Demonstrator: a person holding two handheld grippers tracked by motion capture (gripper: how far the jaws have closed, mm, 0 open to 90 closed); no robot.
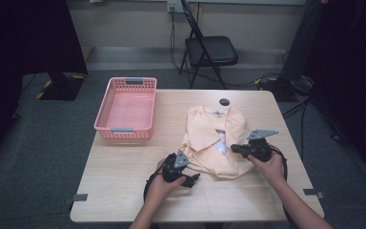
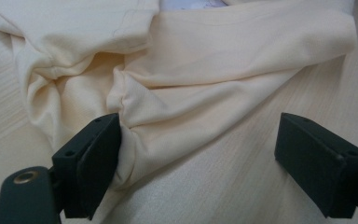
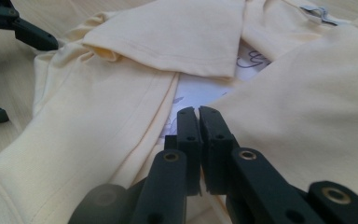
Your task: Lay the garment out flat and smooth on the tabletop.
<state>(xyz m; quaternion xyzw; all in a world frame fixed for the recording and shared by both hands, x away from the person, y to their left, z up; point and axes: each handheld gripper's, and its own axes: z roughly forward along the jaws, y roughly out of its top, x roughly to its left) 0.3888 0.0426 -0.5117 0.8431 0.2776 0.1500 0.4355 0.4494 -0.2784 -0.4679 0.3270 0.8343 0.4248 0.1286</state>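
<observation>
A pale yellow shirt lies partly folded on the wooden table, with a white printed patch showing between its flaps. My left gripper stands open at the shirt's near left corner. In the left gripper view its left jaw touches a bunched fold of the shirt, and bare table lies between the jaws of the left gripper. My right gripper is shut, low over the shirt's right side. In the right gripper view the right gripper points at the white patch and holds no cloth.
An empty pink basket sits at the table's far left. A small dark round object lies beyond the shirt's collar. A black folding chair stands behind the table. Bare tabletop spreads along the near left.
</observation>
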